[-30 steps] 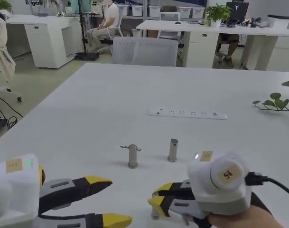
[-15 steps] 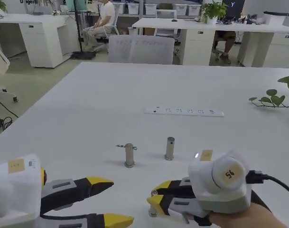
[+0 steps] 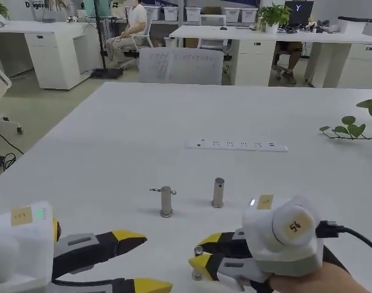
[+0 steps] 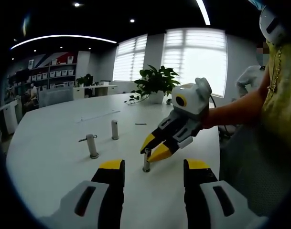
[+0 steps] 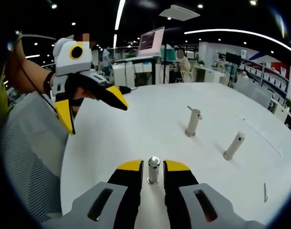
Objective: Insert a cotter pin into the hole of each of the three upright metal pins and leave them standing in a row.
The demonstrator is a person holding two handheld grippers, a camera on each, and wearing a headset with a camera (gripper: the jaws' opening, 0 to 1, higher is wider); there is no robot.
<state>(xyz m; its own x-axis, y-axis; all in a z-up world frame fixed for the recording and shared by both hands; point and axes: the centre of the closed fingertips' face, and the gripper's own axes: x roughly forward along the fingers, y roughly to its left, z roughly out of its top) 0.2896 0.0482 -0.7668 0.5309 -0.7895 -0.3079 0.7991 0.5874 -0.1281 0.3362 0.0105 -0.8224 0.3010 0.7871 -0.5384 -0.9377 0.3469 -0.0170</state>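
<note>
Staying put, right gripper (image 5: 153, 166) brackets the near metal pin (image 4: 146, 161), whether clamped I cannot tell; left gripper (image 4: 154, 167) stays open; only the far-left pin (image 3: 167, 201) carries a cotter pin (image 3: 155, 190).

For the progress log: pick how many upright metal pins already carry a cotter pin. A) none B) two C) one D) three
C: only the far left pin has a cotter pin through its top; the middle pin and the near pin, flanked by the right gripper, look bare.

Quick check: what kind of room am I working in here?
Probably an open-plan office or lab: white desks, shelves of storage bins, a monitor and a seated person behind the worktable.
</note>
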